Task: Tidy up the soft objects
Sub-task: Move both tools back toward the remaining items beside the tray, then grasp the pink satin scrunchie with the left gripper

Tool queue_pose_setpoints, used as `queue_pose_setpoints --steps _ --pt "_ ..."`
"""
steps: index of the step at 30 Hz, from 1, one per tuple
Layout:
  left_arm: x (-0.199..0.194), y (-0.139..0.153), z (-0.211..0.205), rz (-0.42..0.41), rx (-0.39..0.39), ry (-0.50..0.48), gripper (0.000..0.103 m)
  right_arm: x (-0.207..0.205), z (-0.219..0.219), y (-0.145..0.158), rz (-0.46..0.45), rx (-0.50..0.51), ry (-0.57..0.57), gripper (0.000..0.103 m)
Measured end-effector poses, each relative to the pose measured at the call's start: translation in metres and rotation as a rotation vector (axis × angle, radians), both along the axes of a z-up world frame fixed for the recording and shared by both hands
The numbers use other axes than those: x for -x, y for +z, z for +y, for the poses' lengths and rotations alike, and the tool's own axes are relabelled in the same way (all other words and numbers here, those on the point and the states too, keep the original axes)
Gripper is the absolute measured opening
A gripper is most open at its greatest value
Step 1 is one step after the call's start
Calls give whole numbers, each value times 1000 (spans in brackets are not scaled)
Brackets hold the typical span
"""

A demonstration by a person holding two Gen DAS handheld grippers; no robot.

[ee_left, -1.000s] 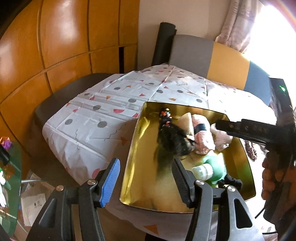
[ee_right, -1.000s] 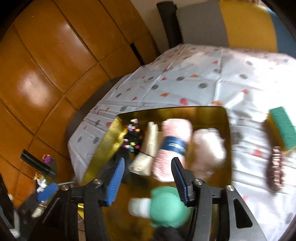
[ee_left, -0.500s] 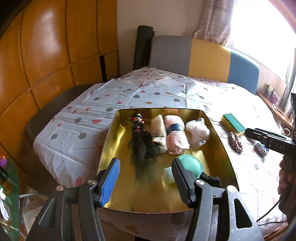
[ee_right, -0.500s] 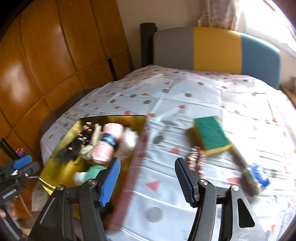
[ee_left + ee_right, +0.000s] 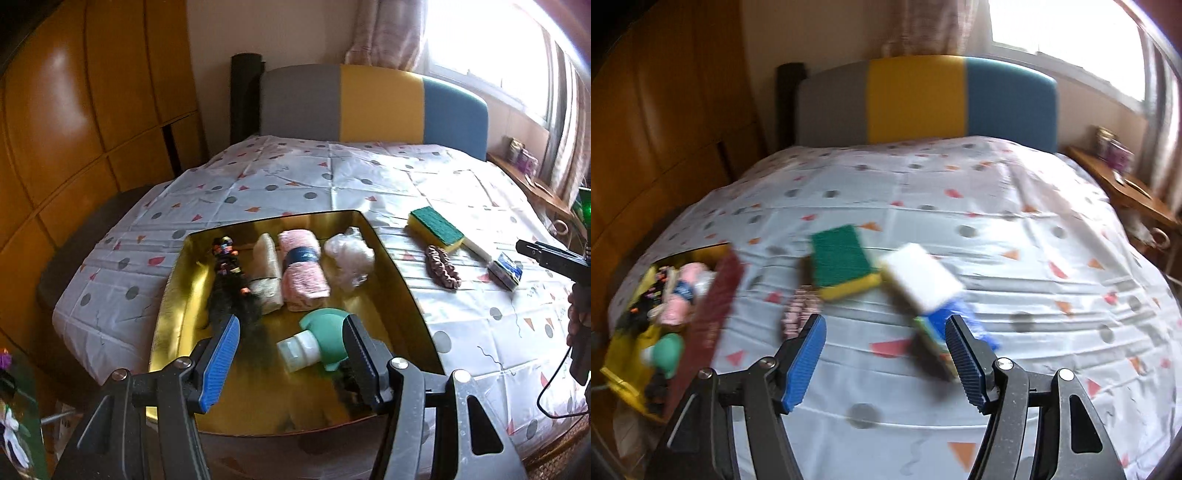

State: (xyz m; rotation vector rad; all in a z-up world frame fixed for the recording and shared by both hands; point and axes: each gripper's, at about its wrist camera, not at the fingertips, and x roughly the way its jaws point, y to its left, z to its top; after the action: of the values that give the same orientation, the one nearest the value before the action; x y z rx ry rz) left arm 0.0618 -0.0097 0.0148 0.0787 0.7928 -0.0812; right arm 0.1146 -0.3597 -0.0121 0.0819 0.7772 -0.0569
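1. The blue band (image 5: 303, 254) round the pink roll (image 5: 303, 275) carries a pale mark, too small to read.
2. The blue packet (image 5: 506, 272) on the cloth (image 5: 332, 177) has print, but it is blurred.
3. No text can be read anywhere.

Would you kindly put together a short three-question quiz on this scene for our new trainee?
1. True or false: the green-and-yellow sponge lies inside the gold tray.
2. Which lies nearest the sponge? A) brown scrunchie B) pink rolled towel C) green bottle
3. Fill in: both the left claw and the right claw are ____.

Key: 1 false; 2 A; 3 open.
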Motion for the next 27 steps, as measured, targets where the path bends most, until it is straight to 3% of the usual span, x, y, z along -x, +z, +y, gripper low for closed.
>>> queue_pose_setpoints --steps 9,19,27 --pt "-10 -4 -43 21 -45 -82 59 4 -59 -13 -6 -134 -184 68" --pt "-23 -7 -98 40 -71 -194 59 8 -64 -6 -28 -175 -210 75" --pt "-44 -10 -141 79 -39 -278 59 12 -76 -5 -27 -219 -261 76"
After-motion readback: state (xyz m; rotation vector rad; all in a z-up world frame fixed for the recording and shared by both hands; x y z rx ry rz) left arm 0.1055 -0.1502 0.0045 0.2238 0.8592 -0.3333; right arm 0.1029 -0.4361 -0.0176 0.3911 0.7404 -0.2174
